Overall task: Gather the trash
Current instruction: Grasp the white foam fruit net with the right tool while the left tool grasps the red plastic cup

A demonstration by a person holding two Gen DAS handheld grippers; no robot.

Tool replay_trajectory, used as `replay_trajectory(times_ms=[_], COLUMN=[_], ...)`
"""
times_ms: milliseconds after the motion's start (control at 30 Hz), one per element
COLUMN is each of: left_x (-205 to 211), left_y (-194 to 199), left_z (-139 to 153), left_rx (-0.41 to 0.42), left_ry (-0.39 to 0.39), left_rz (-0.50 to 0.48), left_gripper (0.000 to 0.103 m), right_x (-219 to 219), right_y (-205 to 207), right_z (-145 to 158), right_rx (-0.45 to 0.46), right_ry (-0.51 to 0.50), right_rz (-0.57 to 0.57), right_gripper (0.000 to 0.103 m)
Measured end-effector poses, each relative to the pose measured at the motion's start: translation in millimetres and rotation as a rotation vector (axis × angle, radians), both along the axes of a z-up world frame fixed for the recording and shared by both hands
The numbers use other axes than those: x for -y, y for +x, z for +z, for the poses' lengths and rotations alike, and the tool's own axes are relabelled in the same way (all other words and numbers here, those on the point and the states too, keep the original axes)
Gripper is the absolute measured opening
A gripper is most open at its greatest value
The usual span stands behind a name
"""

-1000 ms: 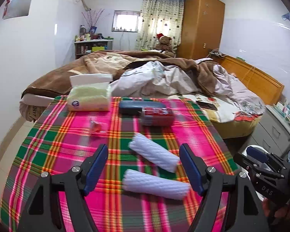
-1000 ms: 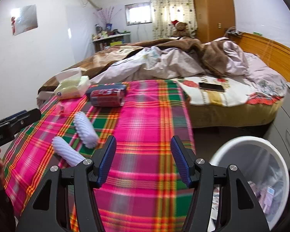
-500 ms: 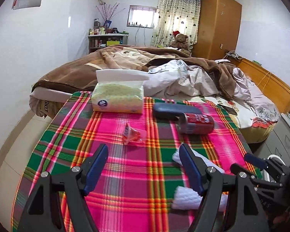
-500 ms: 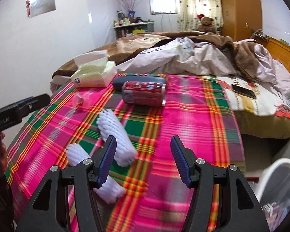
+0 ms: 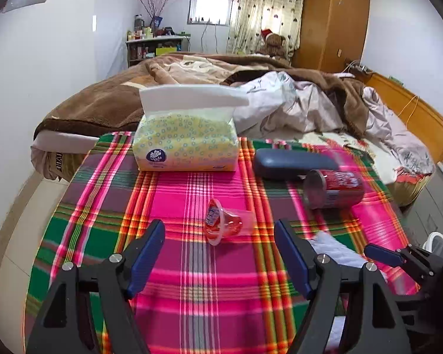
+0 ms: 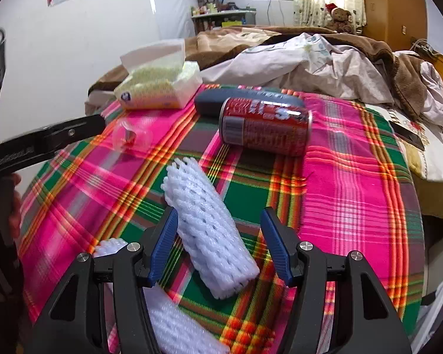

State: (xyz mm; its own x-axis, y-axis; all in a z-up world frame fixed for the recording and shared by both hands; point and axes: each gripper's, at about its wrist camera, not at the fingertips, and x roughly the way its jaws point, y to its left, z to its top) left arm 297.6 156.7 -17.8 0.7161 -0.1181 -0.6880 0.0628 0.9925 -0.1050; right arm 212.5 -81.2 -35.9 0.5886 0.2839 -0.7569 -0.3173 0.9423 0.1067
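Observation:
A small clear jelly cup with a red lid (image 5: 226,224) lies on its side on the plaid tablecloth, just ahead of my open left gripper (image 5: 220,249). A red soda can (image 5: 333,188) (image 6: 265,125) lies on its side further right. A white foam net sleeve (image 6: 208,230) lies between the open fingers of my right gripper (image 6: 220,240). A second foam sleeve (image 6: 174,318) lies under the right gripper's left side. The jelly cup also shows in the right wrist view (image 6: 131,137).
A tissue pack (image 5: 187,141) and a dark blue case (image 5: 292,163) stand at the table's far edge. A bed with rumpled covers (image 5: 280,103) is behind the table. A white bin rim (image 5: 435,242) shows at the right.
My left gripper has moved left and forward, so the jelly cup is now centred ahead of it. My right gripper has moved left and closer, over the foam sleeve.

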Motion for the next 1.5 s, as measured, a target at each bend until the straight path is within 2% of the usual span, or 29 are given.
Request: replay_trajectory(times_ms=[67, 167, 233, 367, 467, 600, 767, 967, 1100, 1267, 1500], left_x=[-1.5, 0.7, 0.1, 5.4, 10.8, 12.2, 10.4, 9.3, 15.0, 16.6, 19.2], left_y=[9.2, 20.2, 27.8, 40.4, 42.2, 46.6, 50.9, 50.4, 51.3, 50.6, 44.5], left_z=[-6.1, -11.7, -14.2, -23.0, -28.4, -32.8, -41.2, -40.9, -41.9, -42.0, -40.5], left_rx=[-0.020, -0.030, -0.043, -0.067, -0.074, -0.080, -0.109, -0.105, -0.110, -0.110, -0.106], left_ry=[-0.021, 0.008, -0.022, 0.035, 0.027, 0.052, 0.041, 0.039, 0.066, 0.067, 0.075], left_rz=[-0.013, -0.019, -0.034, -0.025, -0.050, -0.040, -0.025, -0.027, -0.033, -0.046, -0.056], left_gripper=[0.078, 0.078, 0.078, 0.078, 0.078, 0.078, 0.078, 0.077, 0.069, 0.051, 0.051], right_x=[-2.4, -3.6, -0.7, 1.7, -2.2, -5.2, 1.0, 3.9, 4.1, 6.2, 8.2], right_y=[1.9, 5.5, 5.0, 3.3, 1.5, 0.0, 2.1, 6.1, 7.6, 7.7, 8.2], right_z=[-3.4, -6.2, -4.8, -4.4, -3.9, -2.8, -1.9, -3.3, -3.4, -2.9, -2.1], right_rx=[-0.020, -0.047, -0.047, -0.054, -0.043, -0.024, -0.022, -0.023, -0.023, -0.018, -0.012], right_ry=[-0.009, -0.009, 0.001, 0.024, 0.008, -0.018, -0.005, 0.010, 0.014, 0.017, 0.022], right_rz=[0.016, 0.019, 0.012, 0.006, 0.006, 0.004, -0.022, -0.044, -0.051, -0.061, -0.071], right_gripper=[0.060, 0.060, 0.059, 0.041, 0.036, 0.033, 0.032, 0.032, 0.032, 0.032, 0.031])
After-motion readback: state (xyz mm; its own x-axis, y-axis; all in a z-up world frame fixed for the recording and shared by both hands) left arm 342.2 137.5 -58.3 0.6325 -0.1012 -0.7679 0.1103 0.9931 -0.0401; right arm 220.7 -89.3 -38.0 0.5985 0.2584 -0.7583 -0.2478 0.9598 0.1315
